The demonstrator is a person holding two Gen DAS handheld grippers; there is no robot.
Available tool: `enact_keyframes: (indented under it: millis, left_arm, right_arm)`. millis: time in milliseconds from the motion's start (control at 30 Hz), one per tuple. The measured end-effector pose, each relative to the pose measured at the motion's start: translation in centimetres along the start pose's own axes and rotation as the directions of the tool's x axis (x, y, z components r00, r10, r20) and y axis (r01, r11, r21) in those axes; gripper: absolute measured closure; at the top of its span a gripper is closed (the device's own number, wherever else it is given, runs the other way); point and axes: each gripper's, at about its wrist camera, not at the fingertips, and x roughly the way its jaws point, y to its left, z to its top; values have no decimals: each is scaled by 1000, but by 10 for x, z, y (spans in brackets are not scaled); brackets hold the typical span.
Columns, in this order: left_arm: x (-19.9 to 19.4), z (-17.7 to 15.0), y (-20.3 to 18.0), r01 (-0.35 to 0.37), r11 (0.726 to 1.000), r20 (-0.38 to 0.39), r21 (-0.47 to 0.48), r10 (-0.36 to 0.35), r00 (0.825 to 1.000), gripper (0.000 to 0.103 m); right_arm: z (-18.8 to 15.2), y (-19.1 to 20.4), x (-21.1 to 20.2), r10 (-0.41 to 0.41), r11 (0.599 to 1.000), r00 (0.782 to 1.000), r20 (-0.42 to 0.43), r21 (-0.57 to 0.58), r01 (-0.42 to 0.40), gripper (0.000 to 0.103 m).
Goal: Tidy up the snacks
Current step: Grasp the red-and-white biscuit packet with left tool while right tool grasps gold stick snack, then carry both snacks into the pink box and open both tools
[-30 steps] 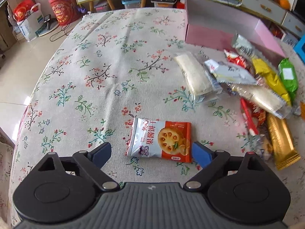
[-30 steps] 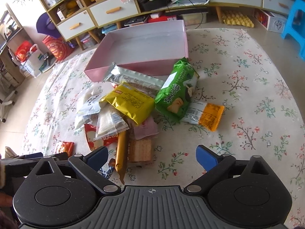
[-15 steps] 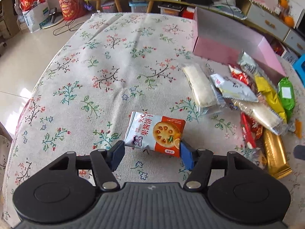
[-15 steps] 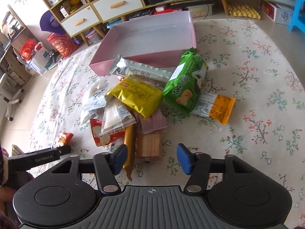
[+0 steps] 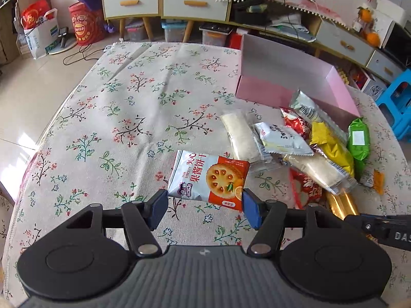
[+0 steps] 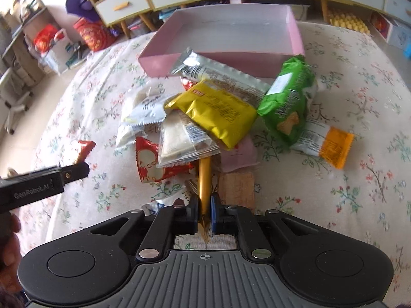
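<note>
My left gripper (image 5: 204, 206) pinches white-and-orange foil biscuit packet (image 5: 208, 179) by edges, raised above floral tabletop (image 5: 108, 118). Right gripper (image 6: 204, 211) clamps slim gold stick wrapper (image 6: 204, 179), ready for empty pink cardboard box (image 6: 226, 32).

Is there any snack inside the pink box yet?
No. In the right wrist view the pink box shows a bare floor, and the snack pile lies on the tablecloth in front of it.
</note>
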Motion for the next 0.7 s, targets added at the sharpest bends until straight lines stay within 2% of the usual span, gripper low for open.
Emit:
enact_keyframes:
  millis: [100, 300, 433, 567, 700]
  left_arm:
    - [-5, 2, -2, 9, 1000, 14, 3, -9, 1000, 44]
    - [-13, 4, -10, 37, 999, 32, 9, -37, 999, 44]
    - [-15, 7, -15, 49, 999, 48, 7, -49, 998, 44]
    - [-17, 18, -20, 55, 998, 68, 15, -56, 996, 44]
    - [-17, 40, -27, 56, 998, 102, 22, -58, 993, 44]
  right_arm:
    - [-6, -11, -18, 73, 995, 997, 13, 72, -74, 95]
    - [-1, -42, -48, 123, 969, 987, 101, 204, -142, 95]
    - [4, -56, -63, 104, 959, 979, 173, 243, -145, 95]
    - [13, -63, -61, 65, 954, 980, 186, 276, -115, 95]
    - [25, -70, -61, 60, 944, 977, 203, 305, -122, 95]
